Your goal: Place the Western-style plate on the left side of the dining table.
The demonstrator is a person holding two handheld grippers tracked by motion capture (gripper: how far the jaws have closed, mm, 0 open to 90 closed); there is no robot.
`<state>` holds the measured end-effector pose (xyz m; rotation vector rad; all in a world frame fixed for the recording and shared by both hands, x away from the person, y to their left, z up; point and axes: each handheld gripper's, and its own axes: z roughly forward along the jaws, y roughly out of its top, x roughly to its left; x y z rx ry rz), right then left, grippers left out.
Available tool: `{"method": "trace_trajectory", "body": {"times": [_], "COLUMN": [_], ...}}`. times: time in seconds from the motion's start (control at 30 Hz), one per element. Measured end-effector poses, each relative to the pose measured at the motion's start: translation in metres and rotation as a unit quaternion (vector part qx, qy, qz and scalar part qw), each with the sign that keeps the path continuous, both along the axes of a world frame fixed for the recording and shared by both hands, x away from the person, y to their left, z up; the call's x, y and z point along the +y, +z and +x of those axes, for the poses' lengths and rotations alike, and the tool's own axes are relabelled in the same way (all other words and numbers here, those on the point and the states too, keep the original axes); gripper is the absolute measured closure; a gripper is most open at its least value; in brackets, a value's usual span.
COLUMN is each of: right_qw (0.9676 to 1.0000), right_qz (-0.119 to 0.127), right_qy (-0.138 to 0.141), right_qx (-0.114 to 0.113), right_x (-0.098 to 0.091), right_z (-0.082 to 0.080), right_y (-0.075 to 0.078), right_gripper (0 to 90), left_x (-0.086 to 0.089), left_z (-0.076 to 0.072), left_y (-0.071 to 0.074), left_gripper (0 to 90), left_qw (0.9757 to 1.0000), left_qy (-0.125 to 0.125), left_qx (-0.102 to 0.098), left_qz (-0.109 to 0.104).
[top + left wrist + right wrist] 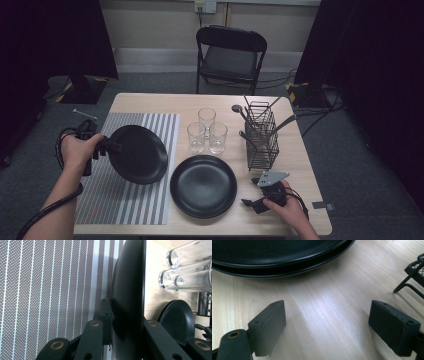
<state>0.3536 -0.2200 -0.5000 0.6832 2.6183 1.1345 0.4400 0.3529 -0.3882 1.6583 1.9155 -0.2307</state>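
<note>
A dim room with grey carpet, dark curtains at both sides and a pale back wall surrounds a light wooden table [295, 150], which serves as the landmark here. Beyond the table's far edge stands a black folding chair [231, 55], facing the table.

On the table's left half lies a grey-and-white striped placemat [150, 200]. Above the placemat, tilted up off it, is a black plate [137, 154]; in the left gripper view the same held plate [128, 290] appears edge-on over the stripes. On the table's near middle, just right of the placemat, lie black stacked plates [203, 186]; the right gripper view shows two rims, one on the other [274, 255]. On the table's right half, toward the far edge, stands a black wire caddy [262, 135] with dark utensils sticking up from it. Between the caddy and the placemat, three clear glasses [206, 132] stand upright in a tight cluster.

The left gripper [102, 147], at the table's left edge, has its jaws closed on the rim of the held plate, one jaw on each face. The right gripper [257, 197], low over the table's near right corner just right of the stacked plates, has its jaws spread wide with only bare wood between them.
</note>
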Motion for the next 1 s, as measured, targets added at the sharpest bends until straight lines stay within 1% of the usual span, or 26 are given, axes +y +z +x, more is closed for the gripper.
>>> {"method": "trace_trajectory", "body": {"times": [0.07,0.13,0.17,0.2,0.23,0.27,0.3,0.33,0.37,0.4,0.43,0.47,0.5,0.6,0.63,0.8,0.83,0.87,1.0], "right_qw": [1.0,1.0,1.0,1.0,1.0,1.0,1.0,1.0,1.0,1.0,1.0,1.0,1.0,1.0,1.0,1.0,1.0,1.0,1.0], "right_qz": [0.0,0.0,0.0,0.0,0.0,0.0,0.0,0.0,0.0,0.0,0.0,0.0,0.0,0.0,0.0,0.0,0.0,0.0,0.0], "right_qy": [0.0,0.0,0.0,0.0,0.0,0.0,0.0,0.0,0.0,0.0,0.0,0.0,0.0,0.0,0.0,0.0,0.0,0.0,0.0], "right_qx": [0.0,0.0,0.0,0.0,0.0,0.0,0.0,0.0,0.0,0.0,0.0,0.0,0.0,0.0,0.0,0.0,0.0,0.0,0.0], "right_x": [0.0,0.0,0.0,0.0,0.0,0.0,0.0,0.0,0.0,0.0,0.0,0.0,0.0,0.0,0.0,0.0,0.0,0.0,0.0], "right_z": [0.0,0.0,0.0,0.0,0.0,0.0,0.0,0.0,0.0,0.0,0.0,0.0,0.0,0.0,0.0,0.0,0.0,0.0,0.0], "right_y": [0.0,0.0,0.0,0.0,0.0,0.0,0.0,0.0,0.0,0.0,0.0,0.0,0.0,0.0,0.0,0.0,0.0,0.0,0.0], "right_gripper": [13.5,13.5,13.5,13.5,13.5,13.5,13.5,13.5,13.5,13.5,13.5,13.5,13.5,13.5,13.5,13.5,13.5,13.5,13.5], "left_x": [0.0,0.002,0.002,0.002,0.001,0.001,0.002,0.002,0.003,0.002,0.003,0.003,0.004,0.004,0.004,0.004,0.004,0.003,0.003], "left_z": [0.0,0.0,0.0,0.0,0.0,0.0,0.0,0.0,0.0,0.0,0.0,0.0,0.0,0.0,0.0,0.001,0.001,0.001,0.001], "left_y": [-0.001,-0.002,-0.002,-0.002,-0.003,-0.003,-0.004,-0.005,-0.006,-0.007,-0.008,-0.009,-0.009,-0.01,-0.011,-0.012,-0.012,-0.013,-0.013], "left_gripper": [78.3,78.3,78.2,78.2,77.9,77.9,77.6,77.5,77.3,77.2,77.0,76.9,76.7,76.4,76.4,75.9,75.7,75.5,75.5], "left_qw": [1.0,1.0,1.0,1.0,1.0,1.0,1.0,0.9999,0.9999,0.9999,0.9999,0.9999,0.9998,0.9998,0.9999,0.9996,0.9996,0.9996,0.9996], "left_qy": [0.008,0.0,0.0,0.002,0.009,0.009,0.005,0.01,0.007,0.016,0.007,0.011,0.011,0.011,0.01,0.01,0.01,0.016,0.014], "left_qx": [0.0,0.0,0.0,0.0,0.002,0.002,0.006,0.003,0.007,0.004,0.005,0.006,0.006,0.007,0.003,0.006,0.006,0.005,0.006], "left_qz": [-0.002,-0.002,-0.002,0.002,-0.001,-0.001,0.006,0.005,0.007,0.002,0.007,0.009,0.013,0.014,0.014,0.025,0.025,0.022,0.022]}}
